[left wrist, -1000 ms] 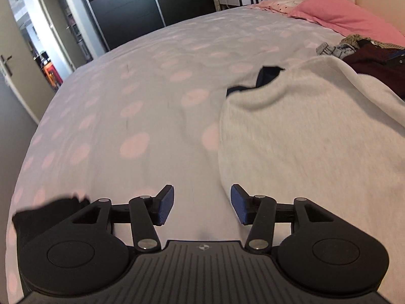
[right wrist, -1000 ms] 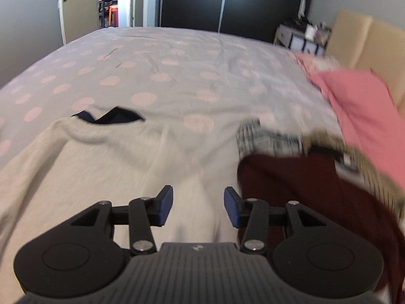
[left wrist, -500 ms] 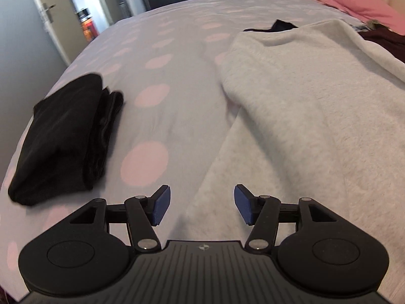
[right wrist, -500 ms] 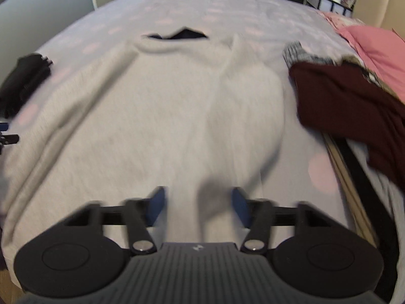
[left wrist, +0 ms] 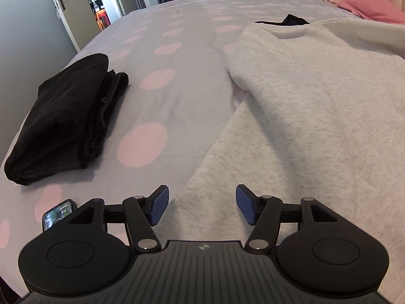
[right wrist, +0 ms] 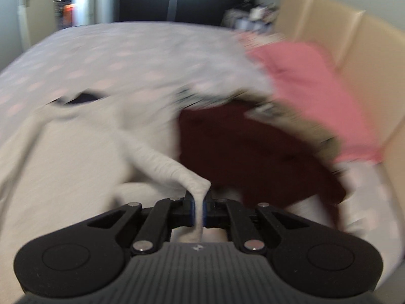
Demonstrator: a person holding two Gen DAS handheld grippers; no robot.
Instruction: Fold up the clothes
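The grey sweater (left wrist: 316, 106) lies spread on the bed (left wrist: 177, 38) – right tongs (right wrist: 198, 209) clamped on a pinched fold, left tongs (left wrist: 200, 206) opening over its near edge, gripping nothing – so folding is starting, and the left must next clamp that edge.

Both wrist views look forward and down, close over the bed (left wrist: 177, 58). Left view sharp, right view blurred. Shared: grey sweatshirt (left wrist: 316, 116) (right wrist: 63, 164), pink pillow (left wrist: 372, 7) (right wrist: 316, 88) upper right.

pale grey sweatshirt (left wrist: 316, 106), pink-dotted white bedspread (left wrist: 177, 58), black folded garment (left wrist: 63, 116)
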